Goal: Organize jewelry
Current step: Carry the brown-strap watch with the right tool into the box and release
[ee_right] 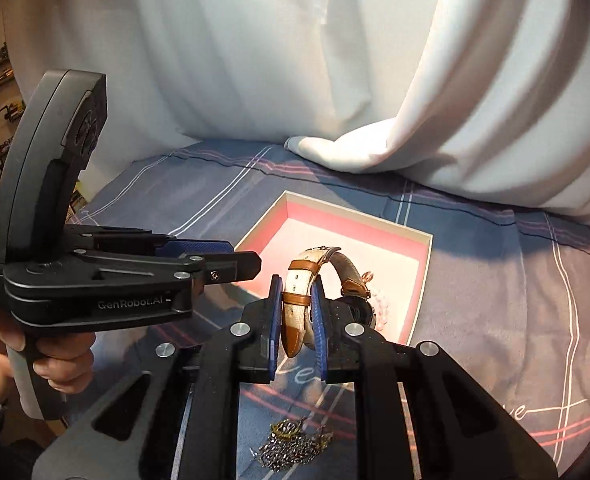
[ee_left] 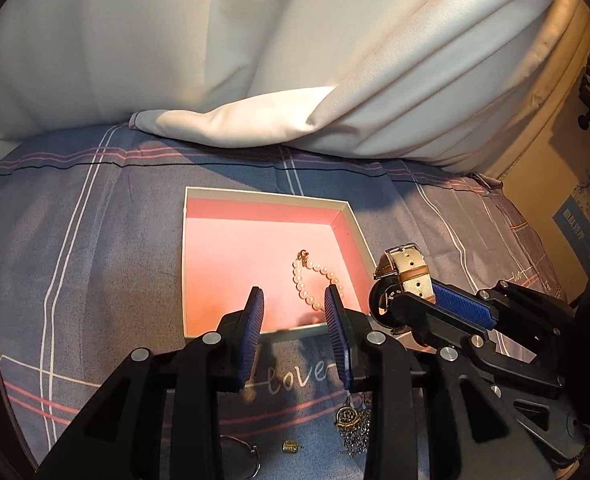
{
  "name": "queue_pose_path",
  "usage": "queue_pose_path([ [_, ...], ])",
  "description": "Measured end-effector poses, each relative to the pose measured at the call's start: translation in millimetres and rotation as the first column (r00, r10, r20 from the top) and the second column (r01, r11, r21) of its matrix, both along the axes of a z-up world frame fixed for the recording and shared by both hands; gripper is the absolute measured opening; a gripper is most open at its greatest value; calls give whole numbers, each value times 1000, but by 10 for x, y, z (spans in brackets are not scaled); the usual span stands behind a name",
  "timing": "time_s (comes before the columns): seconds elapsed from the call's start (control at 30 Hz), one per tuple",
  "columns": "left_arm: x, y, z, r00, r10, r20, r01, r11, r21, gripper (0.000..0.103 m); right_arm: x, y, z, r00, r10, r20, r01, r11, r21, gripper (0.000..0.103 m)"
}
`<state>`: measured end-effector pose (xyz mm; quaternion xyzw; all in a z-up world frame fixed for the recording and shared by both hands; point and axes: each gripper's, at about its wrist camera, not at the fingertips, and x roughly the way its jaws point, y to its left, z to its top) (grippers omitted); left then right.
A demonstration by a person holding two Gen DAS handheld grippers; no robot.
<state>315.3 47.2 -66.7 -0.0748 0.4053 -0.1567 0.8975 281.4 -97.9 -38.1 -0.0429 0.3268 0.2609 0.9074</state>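
A shallow box with a pink lining [ee_left: 231,240] lies on the blue plaid bedsheet; it also shows in the right wrist view [ee_right: 425,264]. A pearl bracelet [ee_left: 315,280] lies in its right part. My right gripper [ee_right: 298,304] is shut on the strap of a wristwatch [ee_right: 301,280] with a cream and brown band, held above the box's near right corner; the watch also shows in the left wrist view [ee_left: 405,272]. My left gripper [ee_left: 294,300] is open and empty over the box's near edge.
On the sheet near me lie a tangle of chain jewelry [ee_left: 353,424], a small gold charm [ee_left: 291,446] and a thin bangle [ee_left: 243,452]. The chain tangle also shows in the right wrist view [ee_right: 295,446]. A white pillow [ee_left: 295,60] borders the far side.
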Motion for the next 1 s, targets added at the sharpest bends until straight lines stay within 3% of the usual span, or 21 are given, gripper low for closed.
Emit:
queue_pose_path([
  [0.13,199,-72,224,999,24,40,-25,1000,9,31,257,21,137,1000,-23,20,23,1000,-13,15],
  [0.27,427,-131,276,998,54,31,-55,998,37,31,491,61,85,999,-41,-5,41,998,-39,15],
  [0.63,763,-160,-111,994,89,-66,-81,991,108,31,903,93,-306,990,-71,-122,59,993,-99,15],
  [1.0,833,-98,-169,991,100,-88,-90,989,116,31,983,95,-559,980,-84,-180,60,989,-135,15],
])
